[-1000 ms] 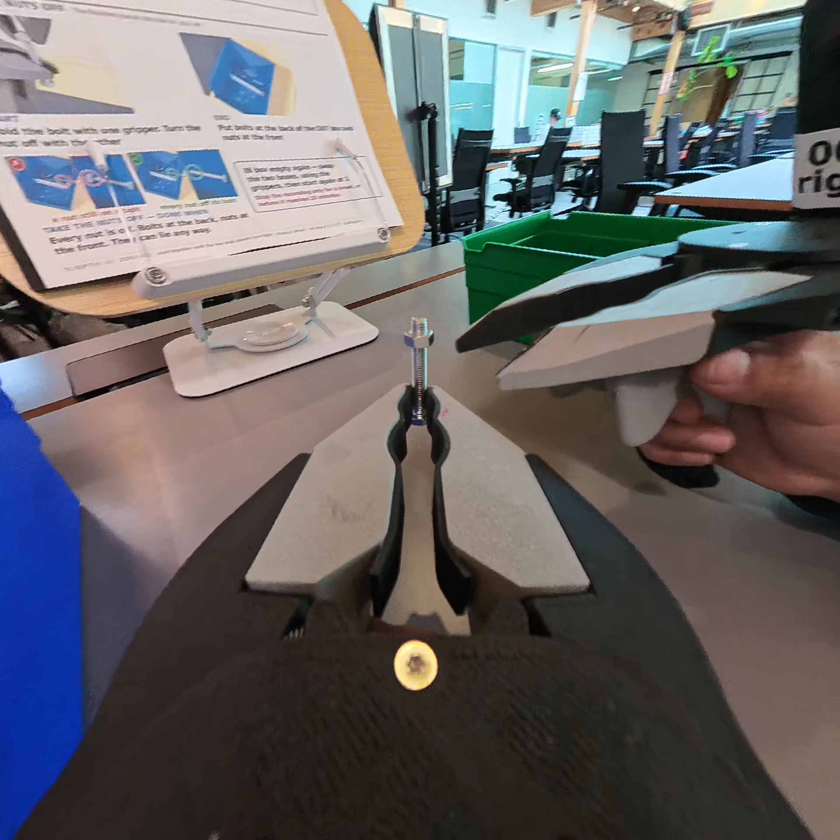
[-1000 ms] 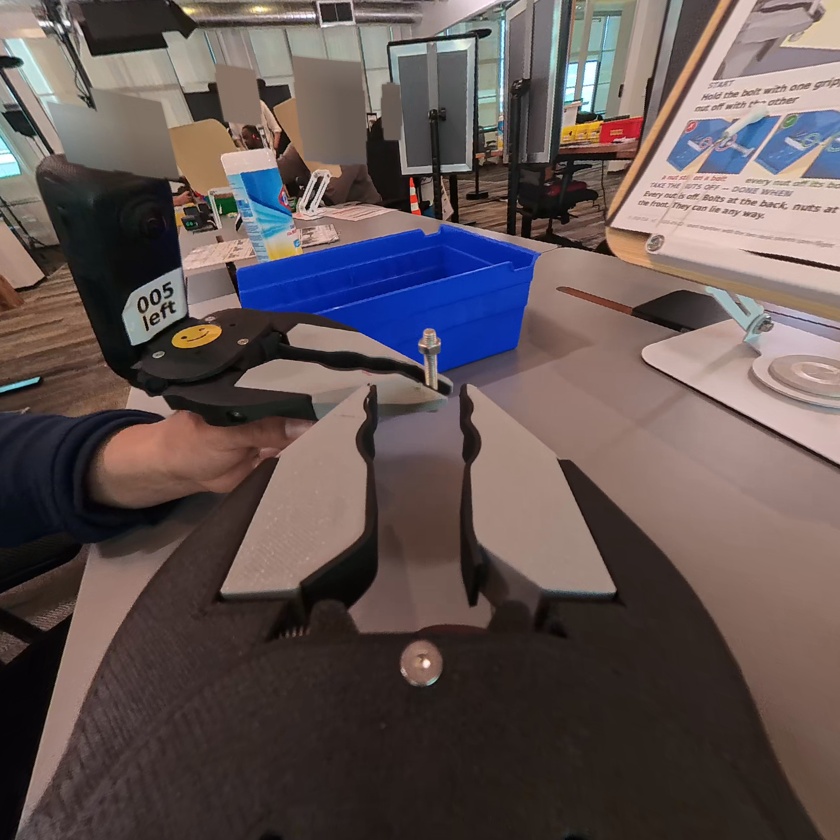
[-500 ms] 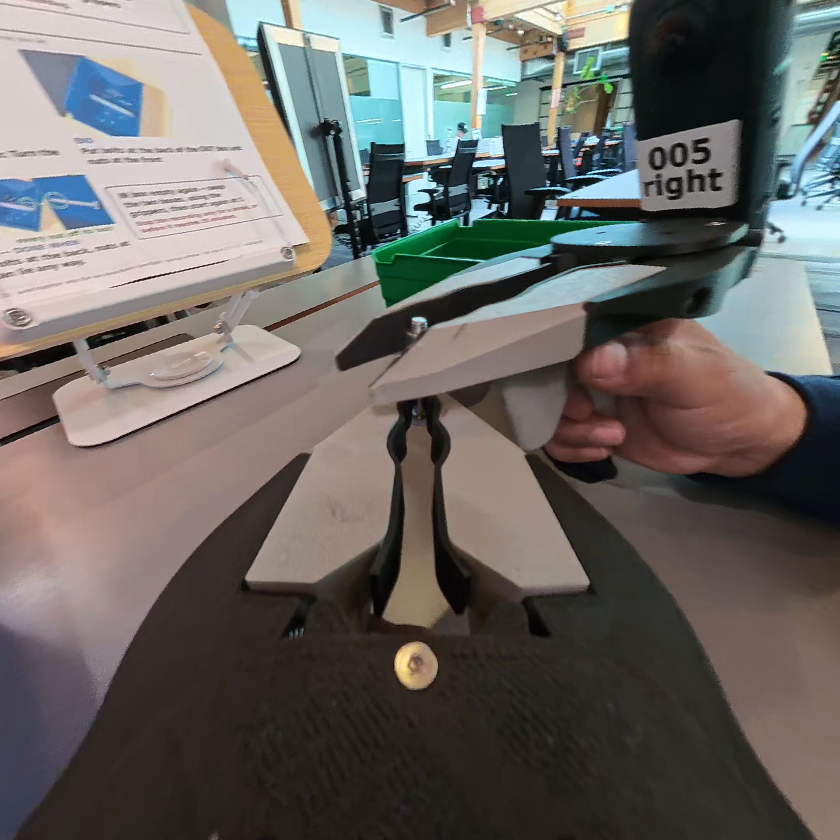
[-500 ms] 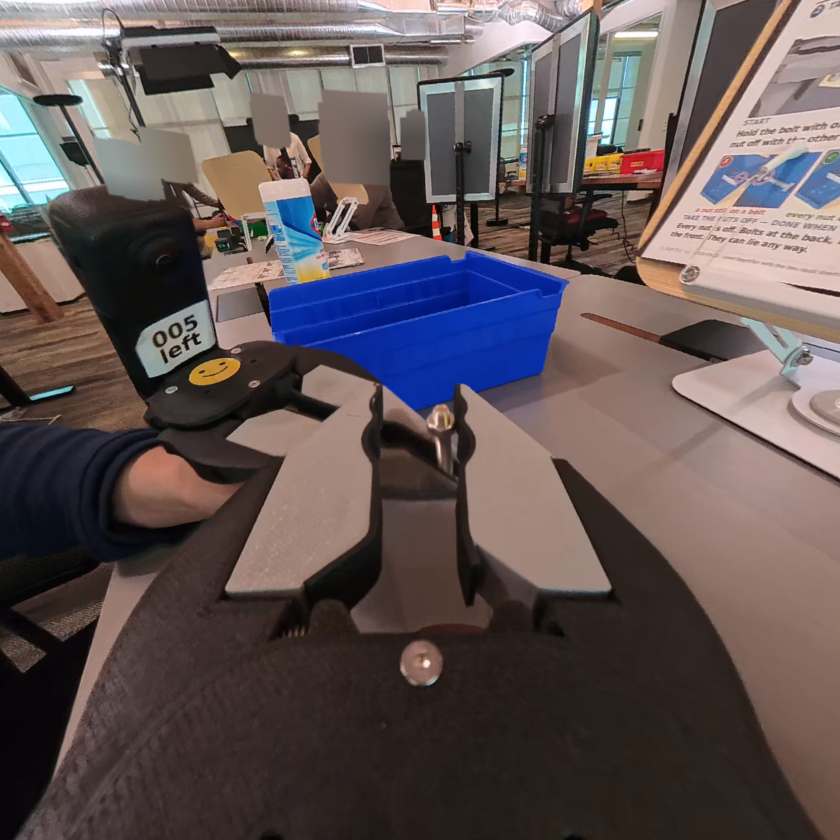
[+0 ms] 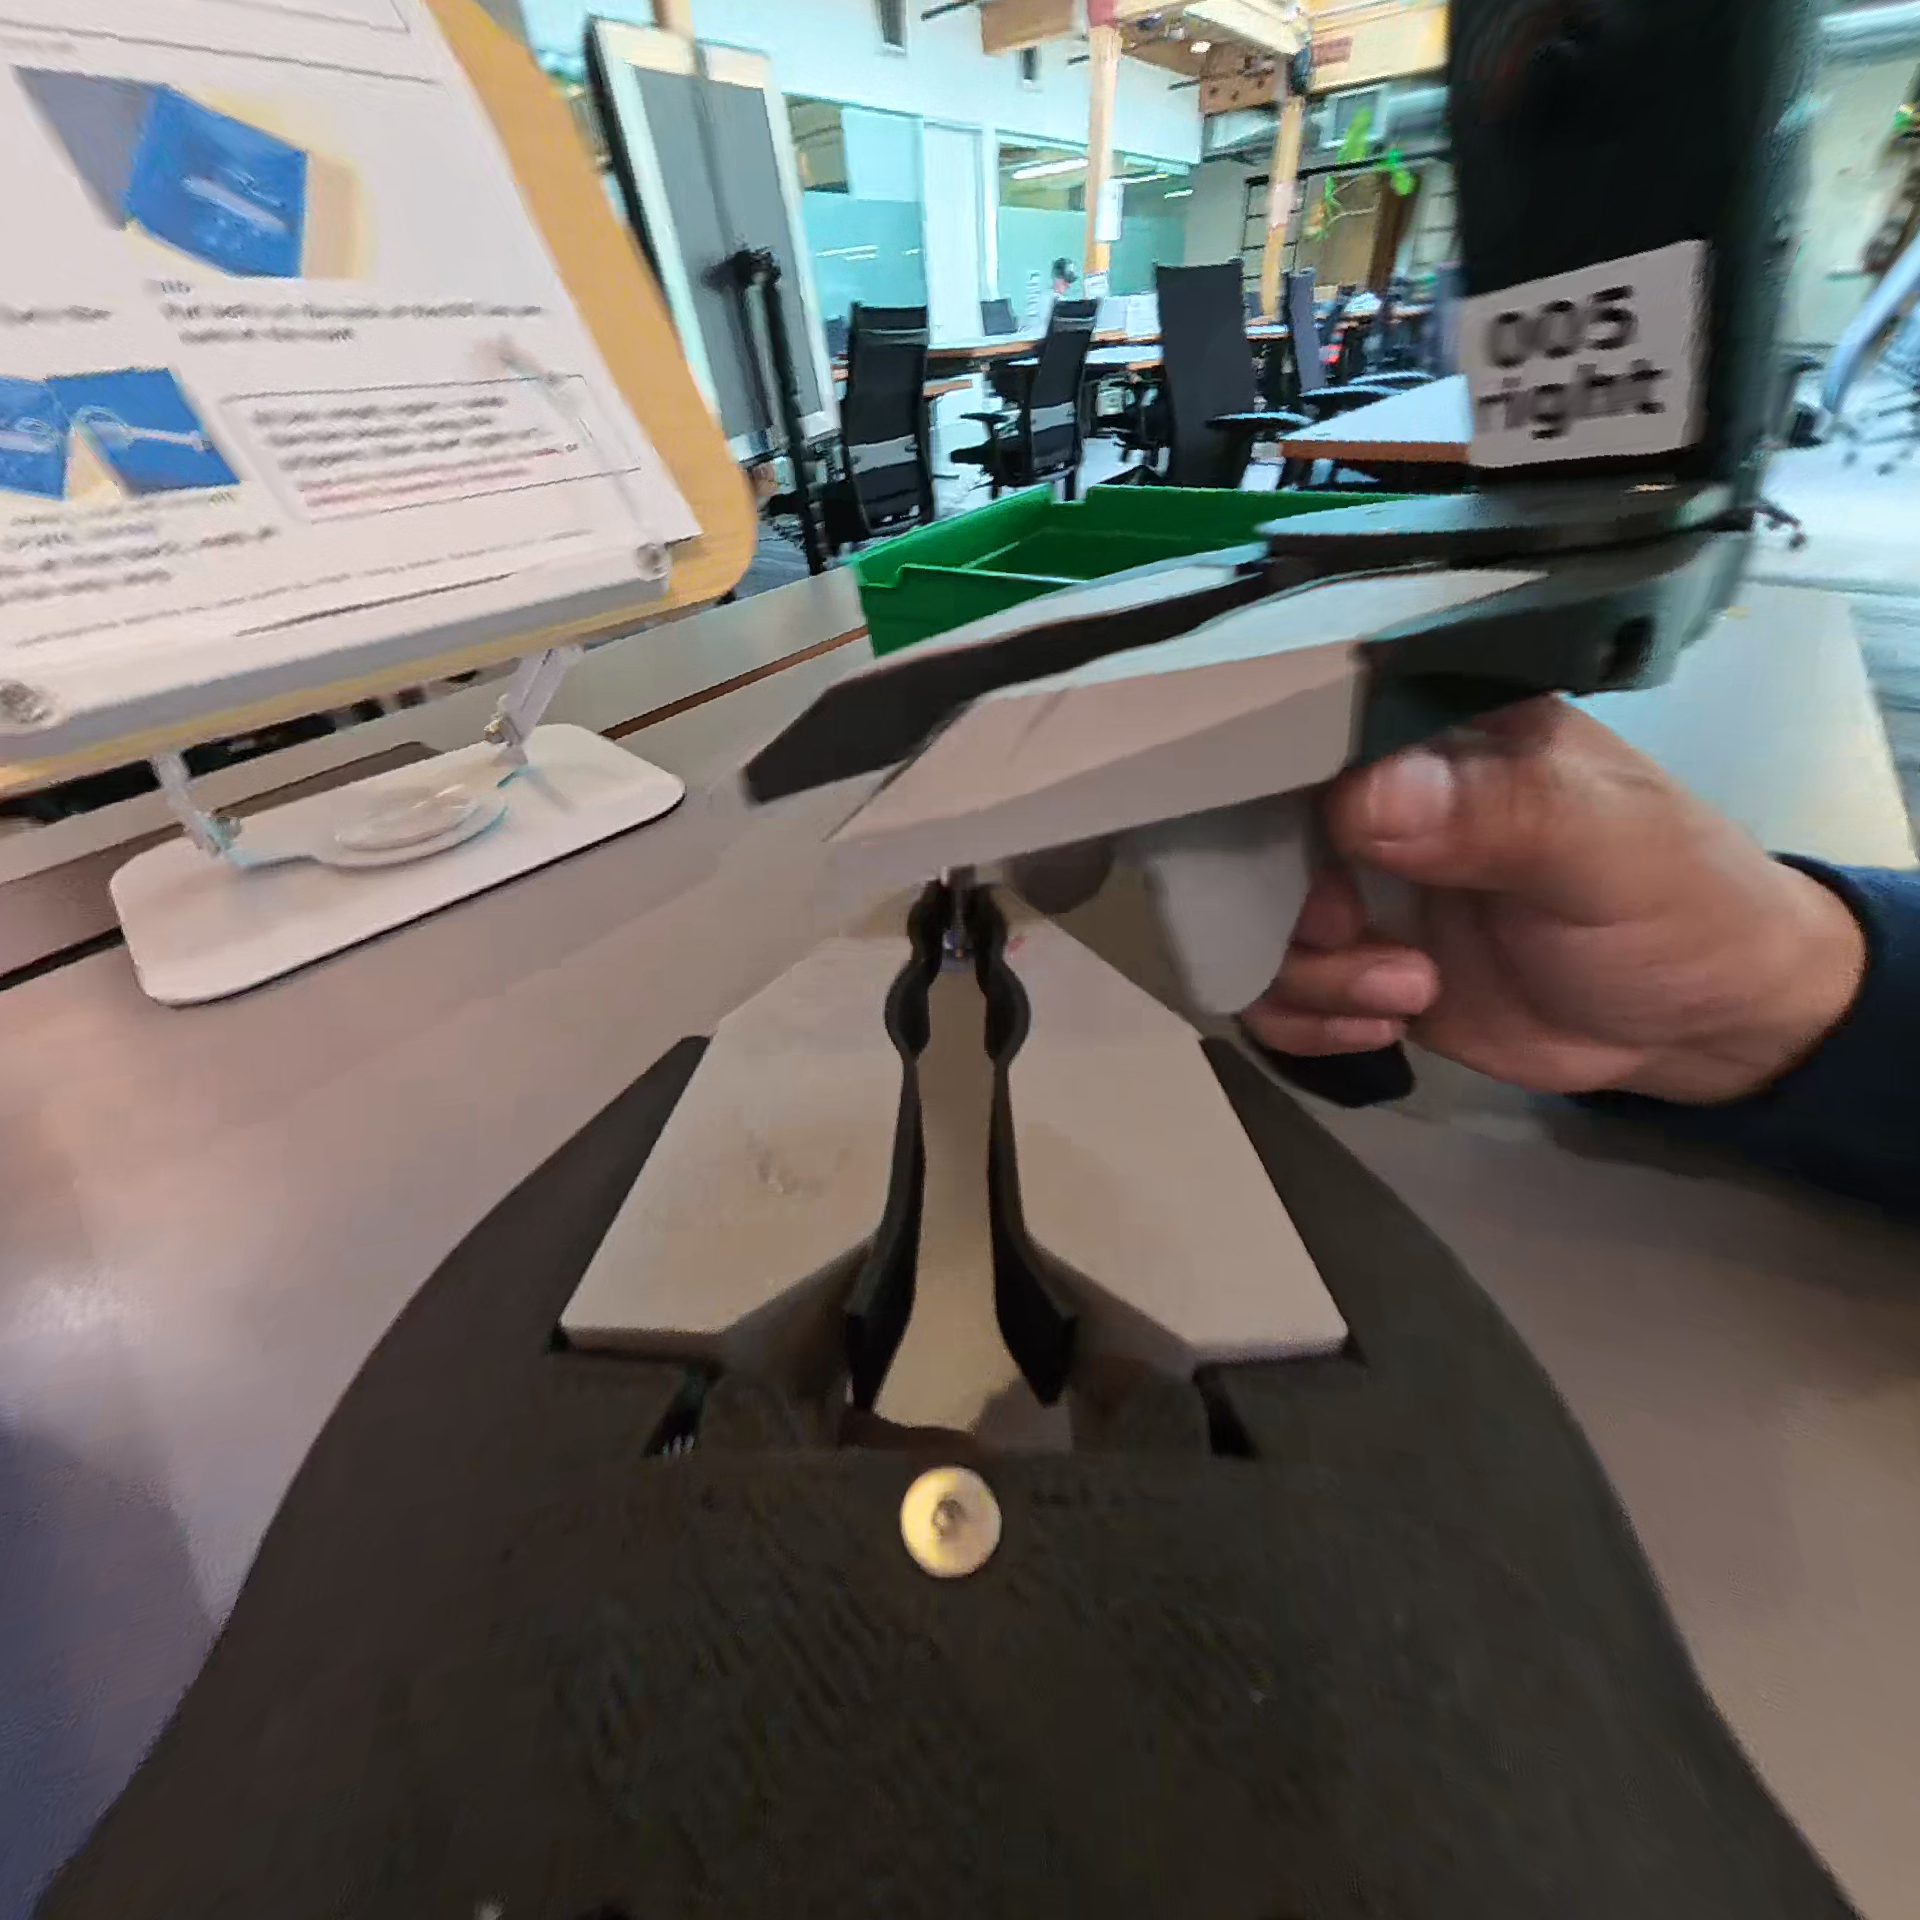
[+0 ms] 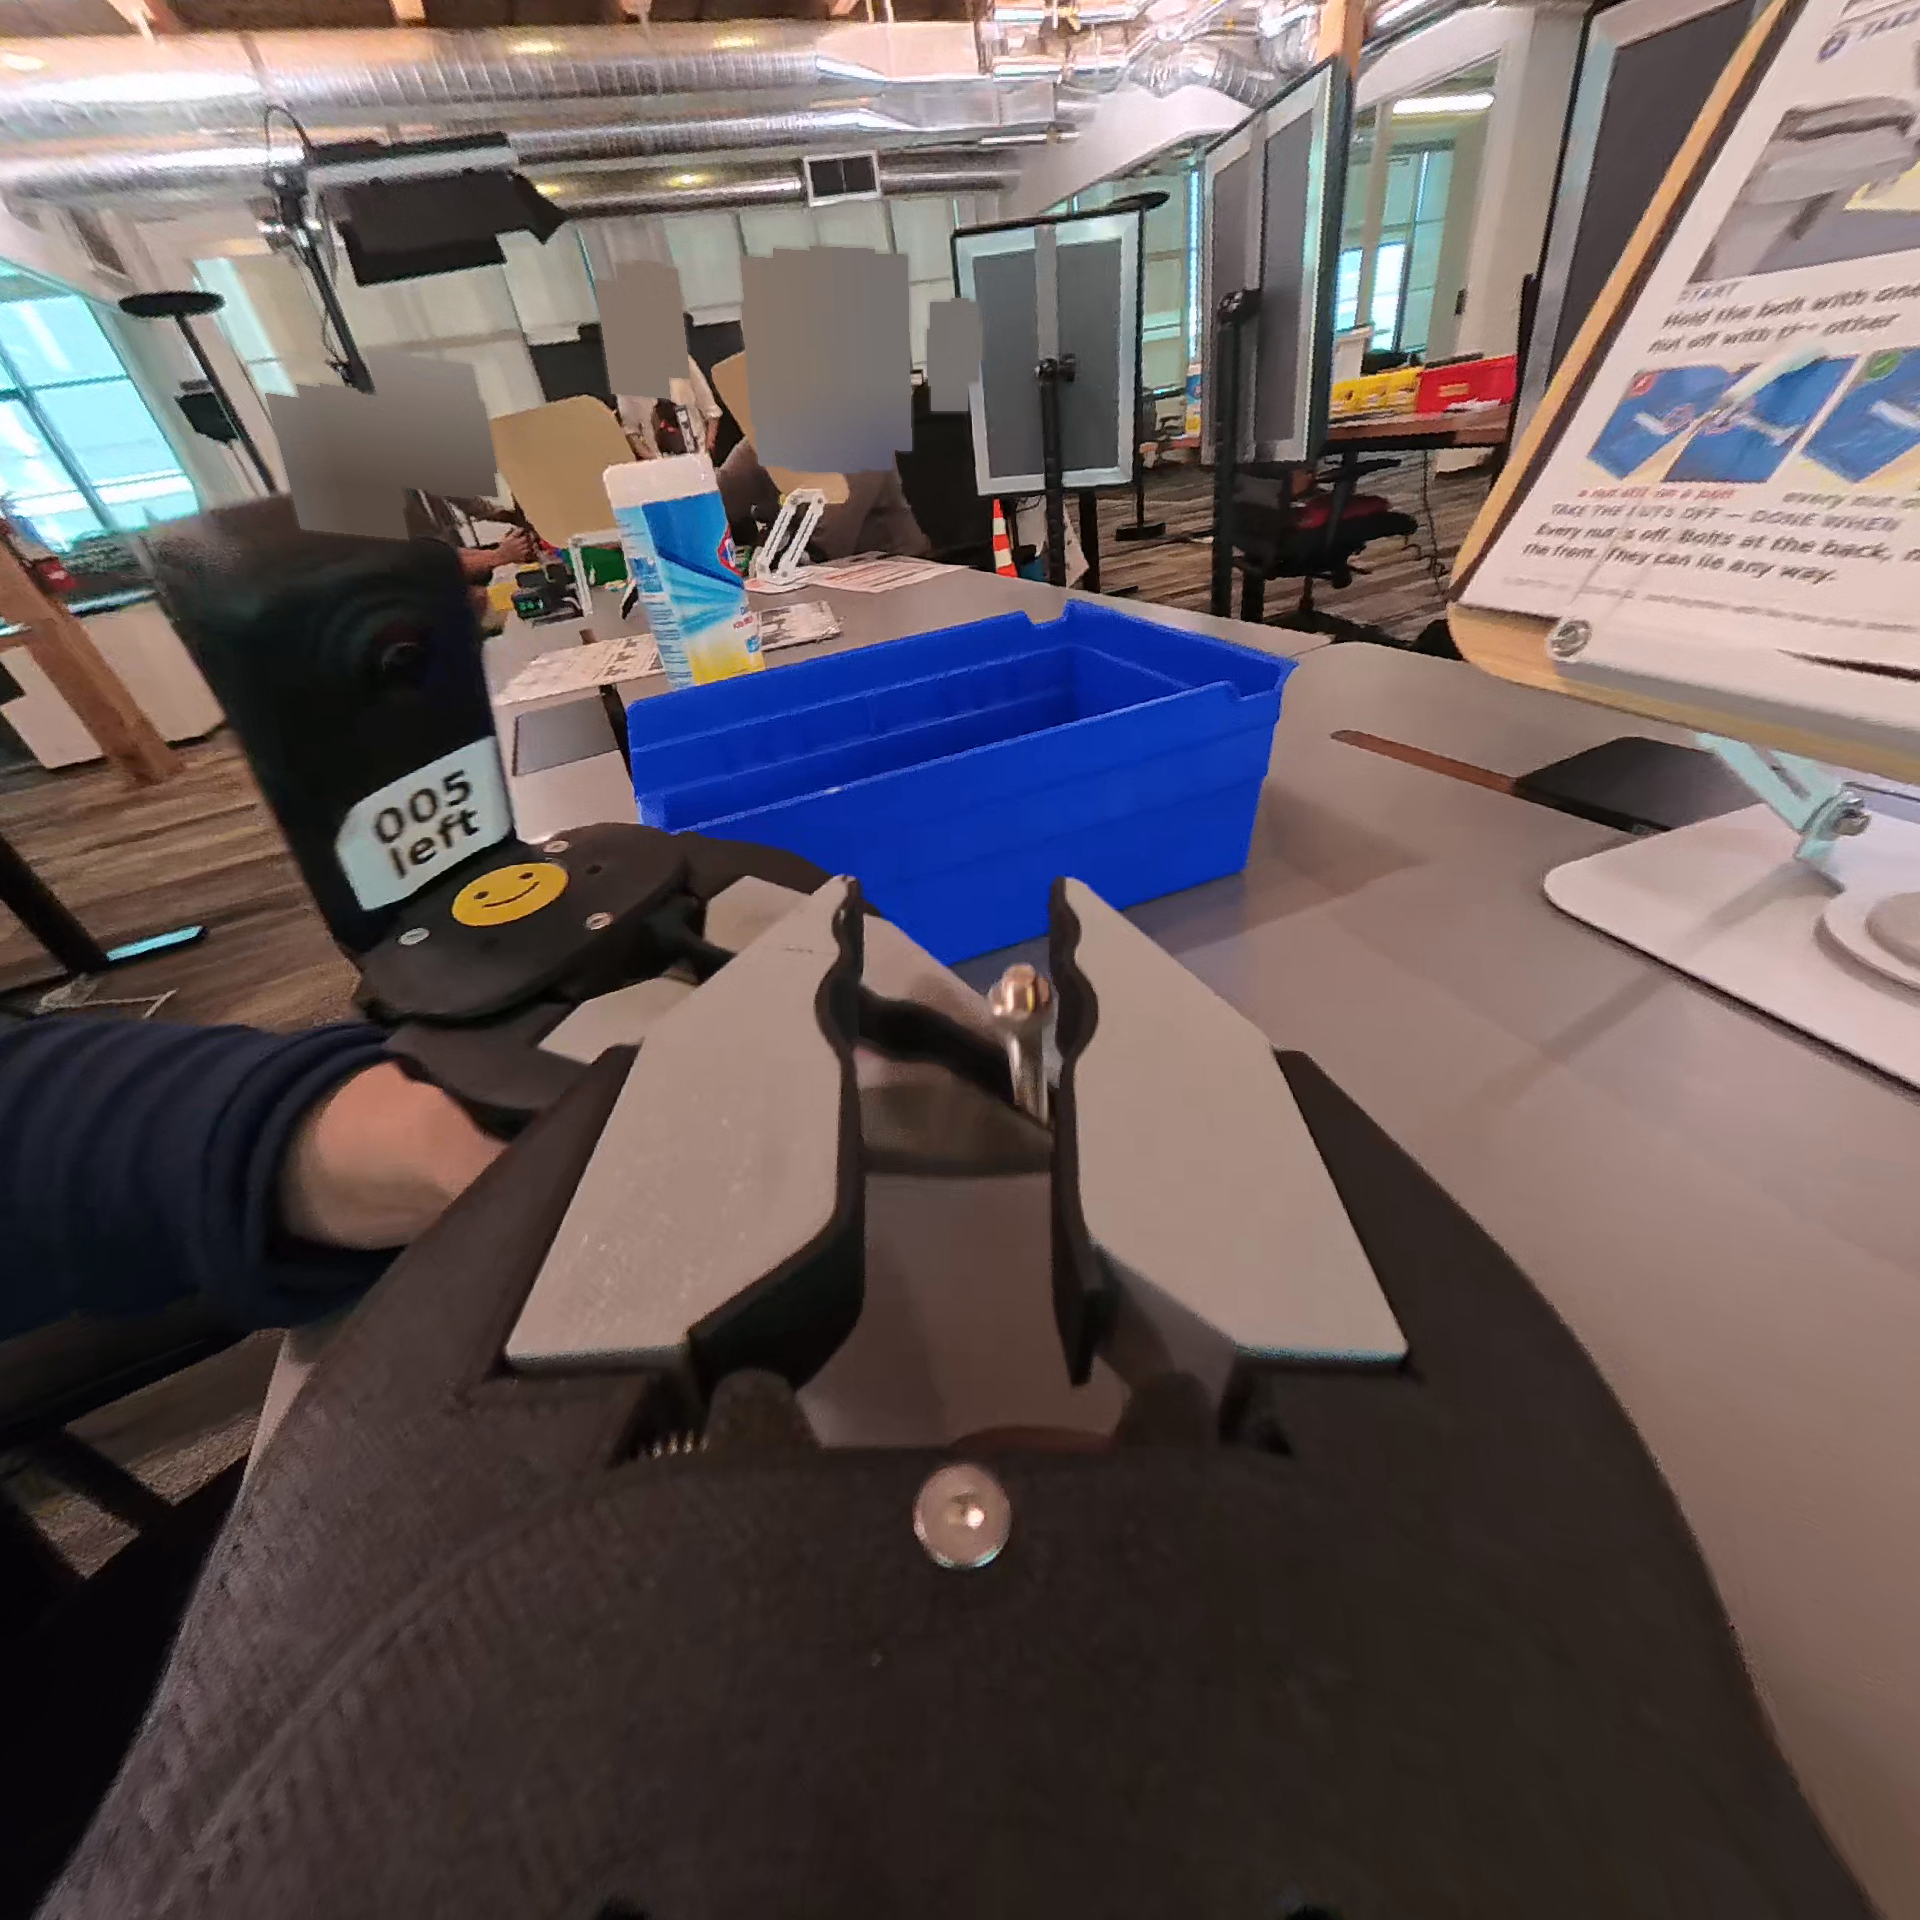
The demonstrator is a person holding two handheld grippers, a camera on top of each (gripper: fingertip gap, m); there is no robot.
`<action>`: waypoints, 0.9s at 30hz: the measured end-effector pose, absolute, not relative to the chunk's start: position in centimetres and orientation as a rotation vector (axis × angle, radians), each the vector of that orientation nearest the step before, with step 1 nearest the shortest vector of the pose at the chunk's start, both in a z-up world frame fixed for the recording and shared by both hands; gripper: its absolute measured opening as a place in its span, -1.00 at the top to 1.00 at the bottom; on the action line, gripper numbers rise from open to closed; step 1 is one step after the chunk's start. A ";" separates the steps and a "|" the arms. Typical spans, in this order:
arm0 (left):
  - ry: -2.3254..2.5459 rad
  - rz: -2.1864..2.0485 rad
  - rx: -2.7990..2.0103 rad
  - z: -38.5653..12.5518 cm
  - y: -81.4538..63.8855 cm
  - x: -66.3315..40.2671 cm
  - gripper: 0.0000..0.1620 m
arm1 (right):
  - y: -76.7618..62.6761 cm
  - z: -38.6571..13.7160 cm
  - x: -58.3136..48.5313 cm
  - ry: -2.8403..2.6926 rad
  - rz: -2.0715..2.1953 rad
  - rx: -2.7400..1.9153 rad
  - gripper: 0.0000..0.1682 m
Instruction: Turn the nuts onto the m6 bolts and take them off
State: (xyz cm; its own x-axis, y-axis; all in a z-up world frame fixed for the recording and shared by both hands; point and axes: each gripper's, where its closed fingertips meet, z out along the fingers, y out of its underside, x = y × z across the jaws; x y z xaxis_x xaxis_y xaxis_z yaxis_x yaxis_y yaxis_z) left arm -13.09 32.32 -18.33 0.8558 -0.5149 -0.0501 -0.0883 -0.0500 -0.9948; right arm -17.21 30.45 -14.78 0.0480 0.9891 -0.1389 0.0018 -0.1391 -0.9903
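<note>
The left hand-held gripper [image 5: 954,940] clamps the upright bolt [image 6: 1023,1049]; its nut [image 6: 1018,995] sits between the right hand-held gripper's [image 6: 954,935] parted fingers, touching the right one.

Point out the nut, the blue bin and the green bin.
nut [image 6: 1018,989], right wrist view, on its top face, at the bolt's upper end between the open jaws.
blue bin [image 6: 966,821], right wrist view, on its near outer wall.
green bin [image 5: 935,597], left wrist view, on its near wall.
</note>
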 end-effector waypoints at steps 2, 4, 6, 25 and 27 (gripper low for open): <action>0.414 -0.358 -1.628 -18.4 32.9 -14.8 0.97 | 30.8 -14.3 -16.5 -1.091 1.271 -1.320 0.62; 0.367 -0.336 -1.644 -18.6 33.3 -16.2 0.97 | 31.2 -14.5 -15.9 -1.090 1.242 -1.330 0.63; 0.359 -0.349 -1.643 -18.5 33.2 -16.3 0.97 | 31.3 -14.7 -15.8 -1.092 1.240 -1.342 0.65; 0.474 -0.374 -1.623 -18.5 32.4 -13.5 0.97 | 30.1 -15.3 -17.5 -1.138 1.297 -1.360 0.59; 0.488 -0.374 -1.632 -18.9 32.4 -13.1 0.96 | 30.4 -15.5 -17.5 -1.136 1.281 -1.379 0.62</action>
State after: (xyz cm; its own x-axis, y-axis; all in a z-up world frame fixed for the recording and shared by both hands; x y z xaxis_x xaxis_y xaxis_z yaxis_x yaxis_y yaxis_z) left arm -13.15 32.41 -18.85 0.8542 -0.5184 -0.0404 -0.0959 -0.0807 -0.9921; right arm -17.46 30.44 -15.50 0.0369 0.9861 -0.1618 0.0430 -0.1633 -0.9856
